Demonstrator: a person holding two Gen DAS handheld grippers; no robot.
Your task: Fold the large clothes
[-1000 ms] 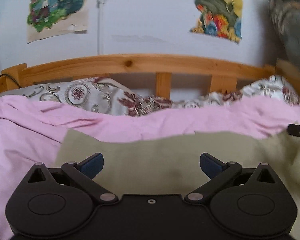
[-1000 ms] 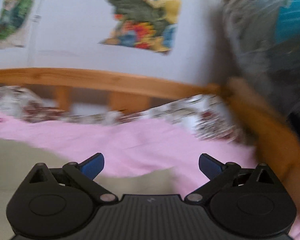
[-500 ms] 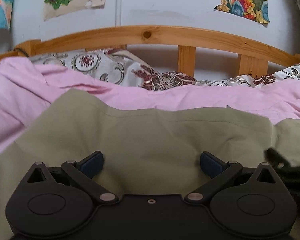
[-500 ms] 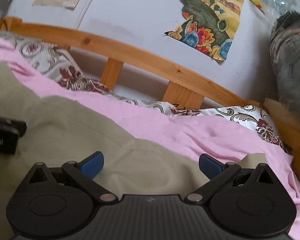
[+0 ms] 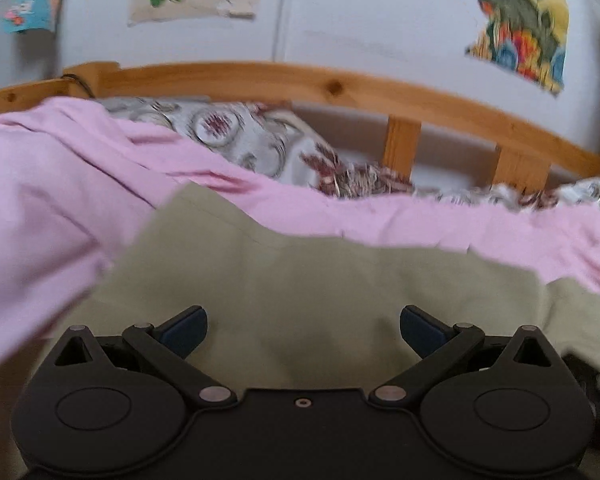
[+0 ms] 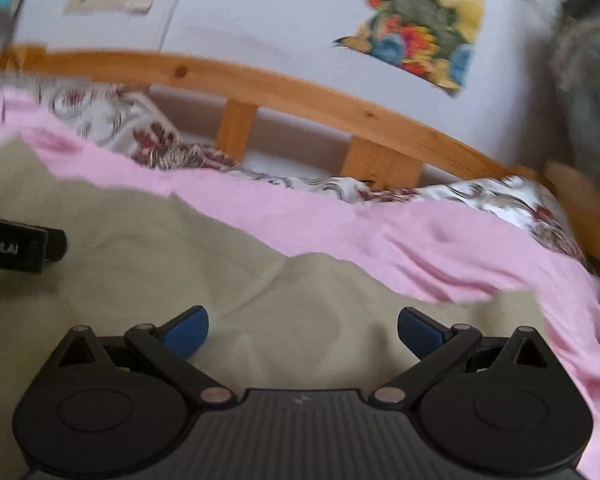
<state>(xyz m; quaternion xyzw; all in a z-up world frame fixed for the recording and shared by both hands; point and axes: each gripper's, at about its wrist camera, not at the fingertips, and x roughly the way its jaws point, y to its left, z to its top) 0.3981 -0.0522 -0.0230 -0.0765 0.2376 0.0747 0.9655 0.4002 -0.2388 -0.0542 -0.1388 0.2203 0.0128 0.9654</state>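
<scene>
An olive-green garment [image 5: 300, 280] lies spread flat on a pink bedsheet [image 5: 40, 208]. My left gripper [image 5: 303, 331] hovers over the garment's left half, open, its blue pads wide apart with nothing between them. My right gripper [image 6: 303, 332] is open too, over the garment [image 6: 180, 272] near its right edge. The left gripper's black body [image 6: 16, 246] shows at the left edge of the right wrist view. Both views are blurred by motion.
A wooden headboard [image 5: 340, 84] with slats runs along the far side, patterned pillows [image 5: 240, 144] in front of it. Posters [image 6: 420, 28] hang on the white wall. A grey bundle [image 6: 588, 92] sits at the far right above the bed's corner post.
Both grippers have swung: the left view shifted so the garment's left edge and more pink sheet show, and the right view panned slightly right. Both stay open over the garment.
</scene>
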